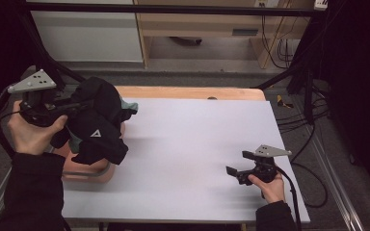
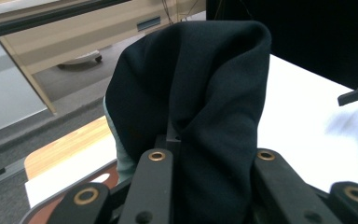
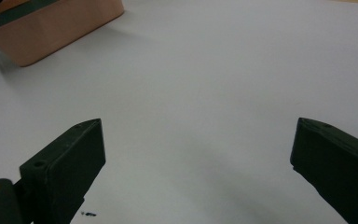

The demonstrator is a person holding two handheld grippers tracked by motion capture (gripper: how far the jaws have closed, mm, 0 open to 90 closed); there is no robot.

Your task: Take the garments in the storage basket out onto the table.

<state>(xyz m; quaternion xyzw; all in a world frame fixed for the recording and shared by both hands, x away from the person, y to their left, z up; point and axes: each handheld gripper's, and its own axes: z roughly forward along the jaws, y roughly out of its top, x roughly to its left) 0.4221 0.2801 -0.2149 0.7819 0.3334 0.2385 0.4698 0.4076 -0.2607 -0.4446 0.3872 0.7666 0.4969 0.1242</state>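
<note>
Nearest the person, at the right front of the white counter [image 1: 183, 159], the right tool [image 1: 234, 172] rests low over the surface in the person's right hand [image 1: 272, 186]. Its two black jaws stand wide apart with nothing between them, as the right gripper view shows, and bare counter lies under them.

Farther left, a salmon-coloured basket [image 1: 84, 172] sits at the counter's left edge, well apart from the right tool. Its pink wall and dark rim also show at the top left of the right gripper view [image 3: 51, 32].

Above that basket, the left tool [image 1: 79, 103] is held up in the person's left hand [image 1: 31, 132], a grey three-cornered plate on top of it. Its jaws are pinched on a black garment [image 1: 99, 122], which hangs bunched from them over the basket, clear of the counter. A small white triangle mark shows on the cloth, and a bit of pale green fabric peeks out beside it. From the left gripper view the dark cloth [image 2: 200, 93] rises in a fold between the jaws.

Beyond the counter stand pale wooden furniture and cables on the floor.
</note>
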